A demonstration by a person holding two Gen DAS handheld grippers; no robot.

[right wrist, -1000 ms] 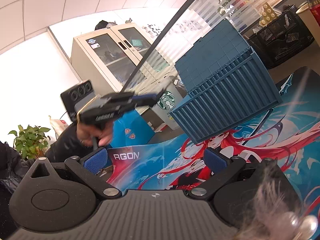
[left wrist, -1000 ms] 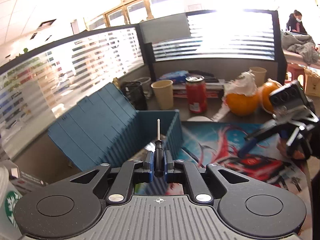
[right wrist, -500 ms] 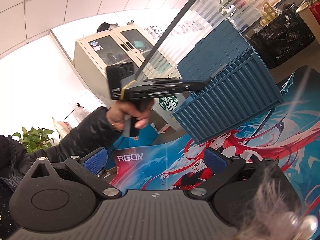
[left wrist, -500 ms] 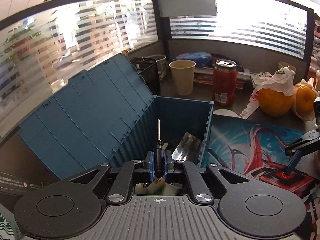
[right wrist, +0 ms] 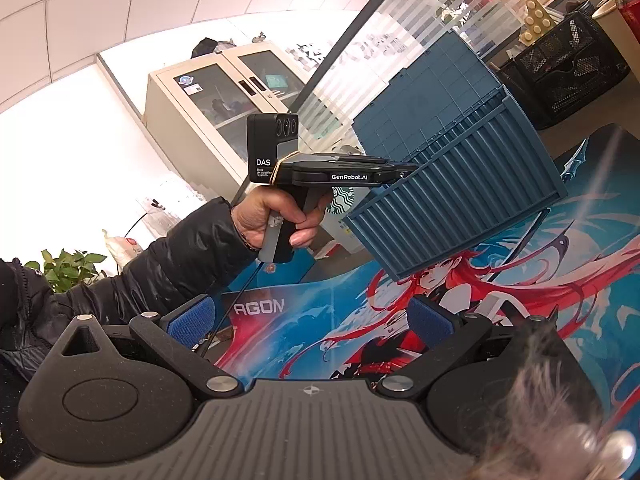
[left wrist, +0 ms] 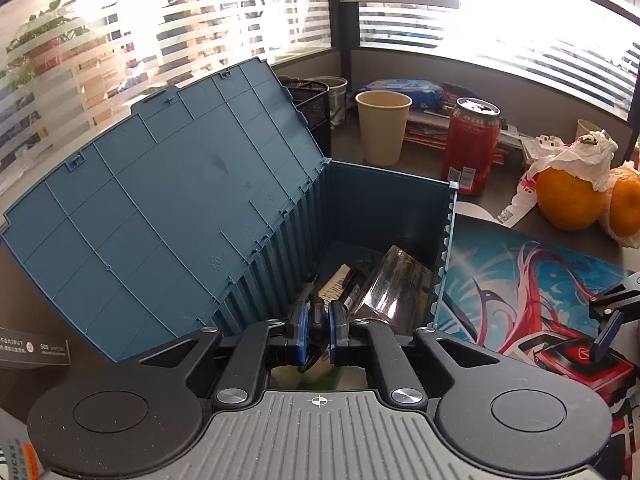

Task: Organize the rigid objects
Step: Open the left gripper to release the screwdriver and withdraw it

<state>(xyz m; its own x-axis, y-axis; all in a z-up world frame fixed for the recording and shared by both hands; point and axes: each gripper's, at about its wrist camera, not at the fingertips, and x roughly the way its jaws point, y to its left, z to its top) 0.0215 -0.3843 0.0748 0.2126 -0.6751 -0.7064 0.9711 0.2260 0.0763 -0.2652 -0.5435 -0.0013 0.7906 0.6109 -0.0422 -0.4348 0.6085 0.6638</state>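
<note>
My left gripper (left wrist: 318, 330) hangs over the open blue storage box (left wrist: 384, 196). Its blue pads stand slightly apart, with the black handle of a small screwdriver (left wrist: 318, 316) still between them, tilted down into the box; its metal shaft is hidden. A clear glass (left wrist: 394, 284) and other items lie in the box. The box lid (left wrist: 160, 200) leans open to the left. My right gripper (right wrist: 310, 320) is open and empty above the printed desk mat (right wrist: 540, 280). In the right wrist view the box (right wrist: 460, 196) stands ahead, with the left gripper body (right wrist: 344, 172) above its rim.
Behind the box stand a paper cup (left wrist: 382, 126), a red can (left wrist: 472, 144), a black mesh holder (left wrist: 308, 104) and two oranges (left wrist: 568, 196) in a plastic bag. A Starbucks cup (right wrist: 340, 200) stands left of the box. Partition walls close the desk's back.
My left gripper moved forward and down over the box. The screwdriver, upright and clamped before, now tips down into the box and the pads have parted slightly. My right gripper stayed still.
</note>
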